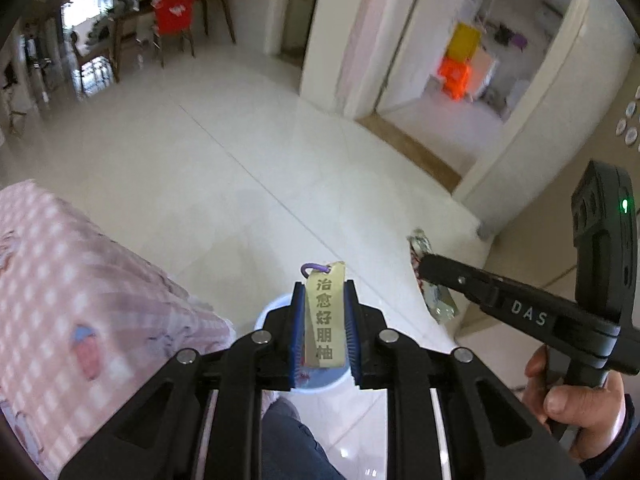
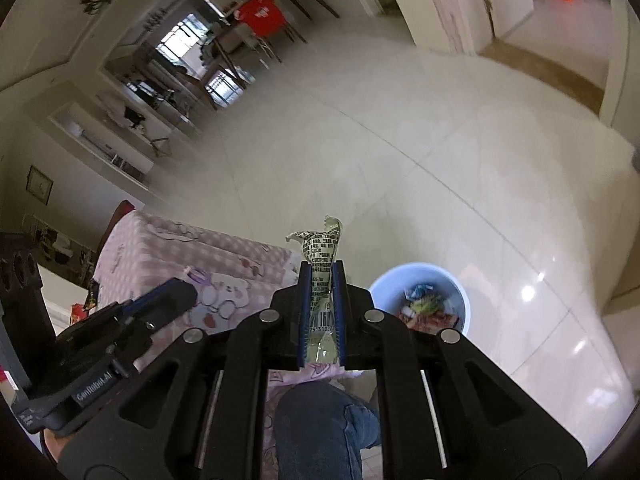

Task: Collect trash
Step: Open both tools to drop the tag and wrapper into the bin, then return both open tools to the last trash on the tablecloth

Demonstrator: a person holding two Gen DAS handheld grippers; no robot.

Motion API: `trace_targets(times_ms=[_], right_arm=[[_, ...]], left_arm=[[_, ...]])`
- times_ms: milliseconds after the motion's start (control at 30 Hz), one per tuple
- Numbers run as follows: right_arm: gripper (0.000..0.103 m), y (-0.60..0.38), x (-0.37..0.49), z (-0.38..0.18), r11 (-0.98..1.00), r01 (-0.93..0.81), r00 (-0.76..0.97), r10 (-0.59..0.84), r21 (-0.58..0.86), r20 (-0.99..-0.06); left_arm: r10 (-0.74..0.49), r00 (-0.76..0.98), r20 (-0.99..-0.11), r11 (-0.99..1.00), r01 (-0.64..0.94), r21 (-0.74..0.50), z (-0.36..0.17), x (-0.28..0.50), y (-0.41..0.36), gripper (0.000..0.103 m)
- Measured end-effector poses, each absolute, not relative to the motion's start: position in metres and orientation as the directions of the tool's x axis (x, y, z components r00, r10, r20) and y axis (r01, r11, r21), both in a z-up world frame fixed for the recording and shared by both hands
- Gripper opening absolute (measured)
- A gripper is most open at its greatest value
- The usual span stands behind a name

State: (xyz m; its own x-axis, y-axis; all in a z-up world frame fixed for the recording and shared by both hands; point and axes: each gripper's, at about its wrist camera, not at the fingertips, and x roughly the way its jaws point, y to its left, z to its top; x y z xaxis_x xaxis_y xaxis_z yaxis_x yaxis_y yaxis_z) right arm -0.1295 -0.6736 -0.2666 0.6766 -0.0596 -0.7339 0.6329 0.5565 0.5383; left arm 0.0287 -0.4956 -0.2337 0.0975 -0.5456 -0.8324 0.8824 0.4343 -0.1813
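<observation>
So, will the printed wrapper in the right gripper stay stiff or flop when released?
The wrapper looks like thin, crumpled film, so probably floppy and very light. Its free top end curls over, which suggests little stiffness. It may flutter rather than drop straight into the bin.

The gold tag [image 1: 325,316] reads "治愈好朋柚". The right gripper [image 1: 424,266] bears "DAS". The wrapper [image 2: 321,280] shows barcode digits "79 31027".

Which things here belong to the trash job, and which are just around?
Job:
- left gripper, shut on yellow paper tag
- right gripper, shut on clear printed plastic wrapper
- pale blue round plastic bin, with trash inside

Just around:
- pink checked fabric cover
- red chair
</observation>
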Motion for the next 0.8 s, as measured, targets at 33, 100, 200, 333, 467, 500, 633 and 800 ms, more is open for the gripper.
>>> trace_targets(times_ms=[33,100,200,333,467,500,633,800], right_arm=[[0.017,-0.678,-0.131,-0.273,0.535,0.643,0.672,-0.052,0.547,-0.739],[0.073,-0.687,-0.140,-0.285,0.488,0.675,0.660,-0.065,0.553,-0.749],[0.095,-0.695,-0.148,-0.295,0.438,0.696,0.658,-0.072,0.569,-0.750],[0.097,-0.700,-0.150,-0.301,0.417,0.726,0.631,-0.086,0.547,-0.771],[0.097,-0.698,-0.152,-0.298,0.417,0.742,0.613,-0.108,0.525,-0.782],[0.097,-0.697,-0.151,-0.296,0.421,0.743,0.611,-0.111,0.520,-0.784],[0.097,-0.694,-0.147,-0.286,0.434,0.752,0.597,-0.133,0.495,-0.791],[0.097,-0.684,-0.139,-0.267,0.460,0.749,0.597,-0.158,0.476,-0.787]], left_arm=[[-0.535,0.093,-0.839,0.425,0.889,-0.173,-0.238,0.029,-0.500,0.030],[-0.508,0.101,-0.856,0.430,0.891,-0.150,-0.246,0.031,-0.505,0.085],[-0.494,0.203,-0.846,0.473,0.879,-0.065,-0.245,0.033,-0.500,0.097],[-0.497,0.215,-0.841,0.490,0.869,-0.067,-0.242,0.039,-0.494,0.097],[-0.512,0.226,-0.829,0.497,0.865,-0.071,-0.234,0.040,-0.488,0.097],[-0.519,0.229,-0.823,0.498,0.864,-0.074,-0.231,0.038,-0.485,0.097],[-0.540,0.244,-0.805,0.496,0.866,-0.070,-0.219,0.034,-0.480,0.097],[-0.575,0.269,-0.772,0.491,0.869,-0.064,-0.197,0.030,-0.465,0.097]])
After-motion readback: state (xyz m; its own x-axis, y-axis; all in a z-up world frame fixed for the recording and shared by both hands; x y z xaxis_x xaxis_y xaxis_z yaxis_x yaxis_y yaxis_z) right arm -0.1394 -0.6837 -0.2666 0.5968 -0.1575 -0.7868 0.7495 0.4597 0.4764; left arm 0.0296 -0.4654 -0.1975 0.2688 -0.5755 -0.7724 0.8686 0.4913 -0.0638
